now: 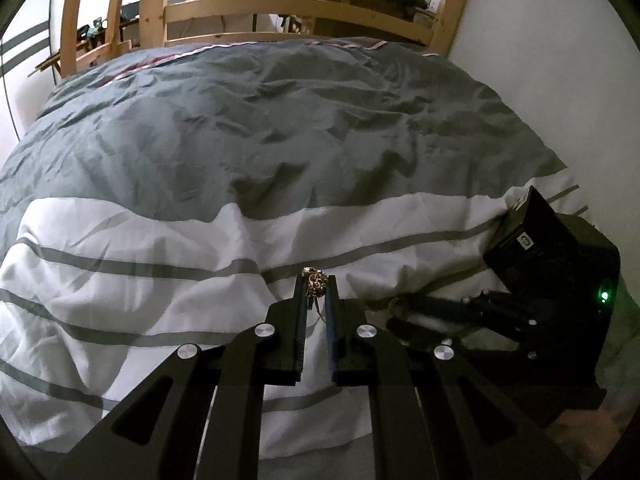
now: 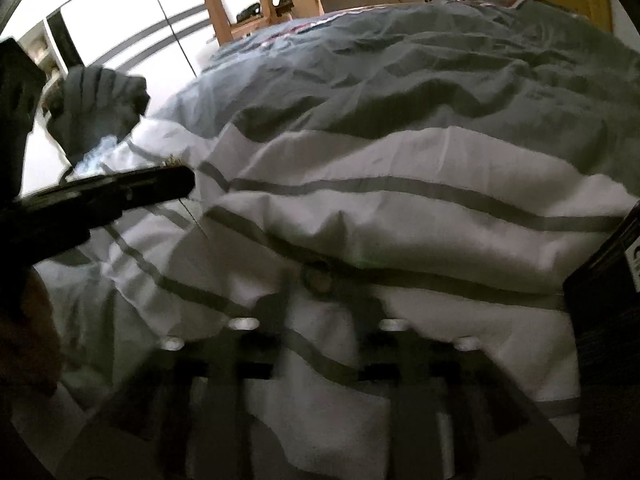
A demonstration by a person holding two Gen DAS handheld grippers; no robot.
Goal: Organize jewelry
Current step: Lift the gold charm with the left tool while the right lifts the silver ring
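Bedding fills both views: one duvet (image 1: 280,128), grey over its far part, white with thin grey stripes nearer the cameras, heavily creased. Behind it stands a light wooden bed frame (image 1: 296,4) with curved slats and a ladder-like section at left. White wall (image 1: 540,40) on the right; a cluttered room beyond the frame, too small to read.

Left wrist view: left gripper (image 1: 316,286) pinched nearly closed on a tangled gold chain (image 1: 316,280), a loose strand hanging between the fingers, above the white striped part of the duvet. To its right the right gripper (image 1: 404,314) lies low by the bedding, seen side-on; a small ring-like thing sits at its tip, contact unclear. A black box (image 1: 532,232) with a white label rests on the duvet's right edge, just beyond that gripper. One green light (image 1: 605,295) glows on the black body of the right tool.

Right wrist view: heavy blur. Right gripper (image 2: 320,304) has its fingers standing apart, nothing pressed between the pads; a round ring-like blur (image 2: 318,280) lies on the bedding just past the fingertips. Left gripper (image 2: 176,180) enters from the left, chain (image 2: 173,161) a faint gold speck at its tip. Only this view shows a crumpled grey cloth item (image 2: 96,108) at upper left and white closet doors (image 2: 128,8). Box corner (image 2: 608,280) at right edge.

Count: two grippers, one chain, one ring-like item, one box.
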